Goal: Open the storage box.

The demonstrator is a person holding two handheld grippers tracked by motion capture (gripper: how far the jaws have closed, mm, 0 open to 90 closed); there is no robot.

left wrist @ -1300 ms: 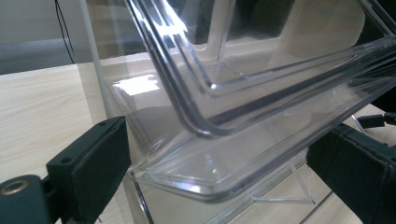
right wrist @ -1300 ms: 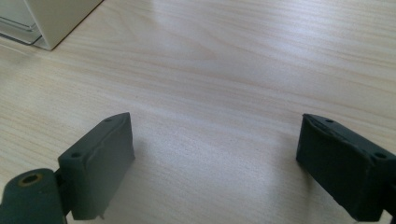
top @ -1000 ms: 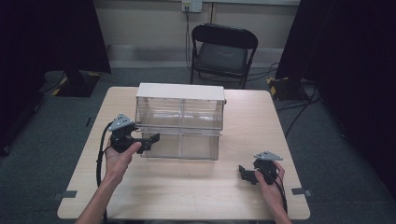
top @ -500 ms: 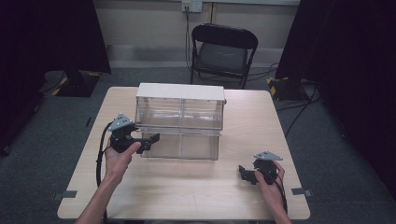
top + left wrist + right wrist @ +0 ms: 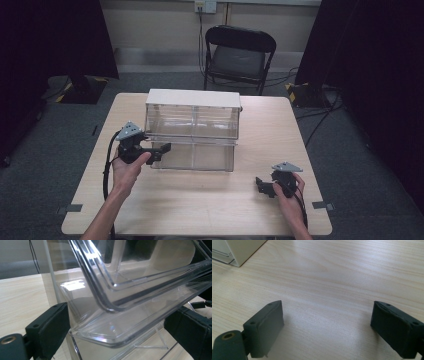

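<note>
Pale wooden table (image 5: 200, 200) under you: your left gripper (image 5: 117, 337) stands spread around the lower clear plastic drawer's (image 5: 192, 156) front lip, pads apart from it. Close squarely before pulling straight; right gripper (image 5: 325, 327) rests spread, empty.

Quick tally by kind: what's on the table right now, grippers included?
Clear plastic drawer cabinet with a white top: 1
Clear drawers visible in it, lower one and upper one: 2
Black hand-held grippers, left gripper and right gripper: 2
Total: 5
</note>
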